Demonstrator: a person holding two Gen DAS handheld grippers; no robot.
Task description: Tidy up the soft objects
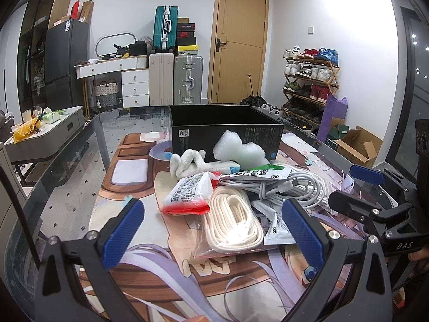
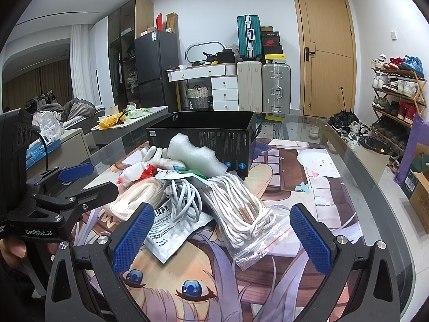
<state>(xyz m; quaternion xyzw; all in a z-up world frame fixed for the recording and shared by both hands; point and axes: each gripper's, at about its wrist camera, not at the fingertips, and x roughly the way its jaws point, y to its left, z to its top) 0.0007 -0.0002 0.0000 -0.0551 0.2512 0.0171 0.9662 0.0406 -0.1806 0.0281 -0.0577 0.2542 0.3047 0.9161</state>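
A pile of soft items lies on the glass table in front of an open black box [image 1: 225, 131] [image 2: 209, 134]. It holds white foam [image 1: 240, 149] [image 2: 195, 153], a white plush toy [image 1: 193, 163], a red-and-white packet [image 1: 190, 193], a bag of cream cord [image 1: 232, 220], grey cables [image 1: 289, 185] [image 2: 182, 198], a bag of striped cord [image 2: 241, 209] and a printed pouch [image 2: 171, 230]. My left gripper [image 1: 211, 230] is open, just short of the cream cord bag. My right gripper [image 2: 222, 238] is open, just short of the striped cord bag and pouch.
The table carries an anime-print mat [image 2: 187, 281]. The other gripper shows at each view's edge, the right gripper [image 1: 380, 204] and the left gripper [image 2: 53, 204]. Suitcases [image 1: 174, 77], a door, a shoe rack [image 1: 311, 80] and a low side table [image 1: 45, 131] stand beyond.
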